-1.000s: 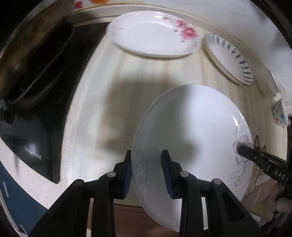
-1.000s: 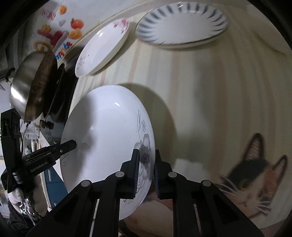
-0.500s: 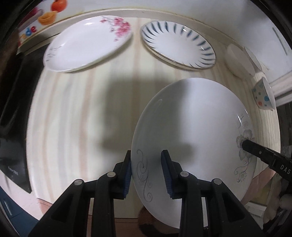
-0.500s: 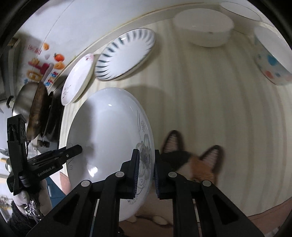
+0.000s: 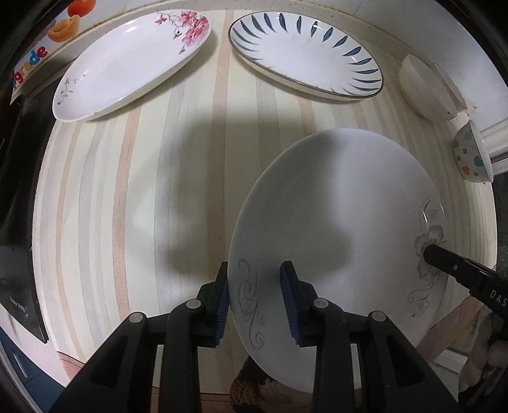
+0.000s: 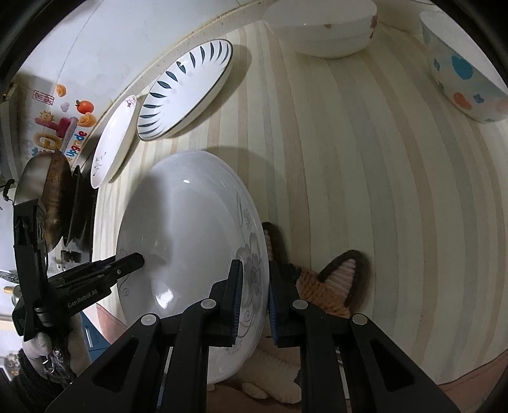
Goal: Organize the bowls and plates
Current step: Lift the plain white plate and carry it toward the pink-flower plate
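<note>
Two grippers share one white plate (image 5: 333, 222) with a grey flower print, and both are mine. My left gripper (image 5: 255, 301) clamps the rim at the scrollwork side, one blue pad (image 5: 222, 301) under the edge and the other on the inner face. My right gripper (image 6: 255, 301) is closed on the opposite rim, right over the grey flower, its pads pinching the edge from both sides. The plate hangs between them above the striped countertop (image 5: 143, 190), casting a shadow there. Ahead, near the wall, lie a pink-blossom plate (image 5: 127, 63) and a blue-leaf plate (image 5: 304, 54), side by side and apart. To the right sit white bowls (image 6: 320, 28) and a spotted bowl (image 6: 460, 63).
</note>
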{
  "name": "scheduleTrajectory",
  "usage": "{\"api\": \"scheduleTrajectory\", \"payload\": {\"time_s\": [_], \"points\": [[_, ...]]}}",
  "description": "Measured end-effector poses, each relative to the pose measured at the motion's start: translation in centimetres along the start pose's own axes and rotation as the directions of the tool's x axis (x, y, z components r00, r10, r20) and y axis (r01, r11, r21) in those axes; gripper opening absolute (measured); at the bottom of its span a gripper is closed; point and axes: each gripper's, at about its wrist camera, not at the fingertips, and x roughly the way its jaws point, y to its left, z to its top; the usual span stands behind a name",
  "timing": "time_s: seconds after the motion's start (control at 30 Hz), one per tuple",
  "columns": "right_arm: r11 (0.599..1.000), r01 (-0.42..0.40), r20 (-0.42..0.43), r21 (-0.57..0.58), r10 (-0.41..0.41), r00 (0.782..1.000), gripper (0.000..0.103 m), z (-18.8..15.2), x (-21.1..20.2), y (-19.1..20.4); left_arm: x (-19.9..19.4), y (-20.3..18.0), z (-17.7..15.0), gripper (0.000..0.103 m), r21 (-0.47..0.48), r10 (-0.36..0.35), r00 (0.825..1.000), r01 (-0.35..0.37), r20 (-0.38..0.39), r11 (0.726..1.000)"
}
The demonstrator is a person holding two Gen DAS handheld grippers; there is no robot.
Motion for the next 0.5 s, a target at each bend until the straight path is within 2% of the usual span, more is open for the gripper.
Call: {"api": "scheduleTrajectory", "payload": {"time_s": [0.13, 0.4, 0.47, 0.5], "points": [[1.0, 0.015, -0.015, 0.009, -0.015, 1.0, 0.016, 0.0, 0.6, 0.1, 0.2, -1.3, 0.4, 0.029, 0.028, 0.028, 0.999, -0.029, 0.014, 0.999], [0.998, 0.057, -0.019, -0.004, -0.057, 0.998, 0.016, 0.1, 0.9, 0.9, 0.2, -2.2, 0.9, 0.029, 0.044, 0.019, 1.0, -0.019, -0.01, 0.999], [0.998, 0.054, -0.051, 0.023, -0.053, 0.997, 0.016, 0.5, 0.8, 0.8, -0.5, -1.6, 1.2, 0.029, 0.048, 0.012, 1.0, -0.011, -0.023, 0.999], [0.998, 0.054, -0.055, 0.037, -0.052, 0.997, 0.016, 0.9, 0.6, 0.8, -1.7, -0.8, 1.3, 0.029, 0.043, 0.011, 1.0, -0.012, 0.002, 0.999]]}}
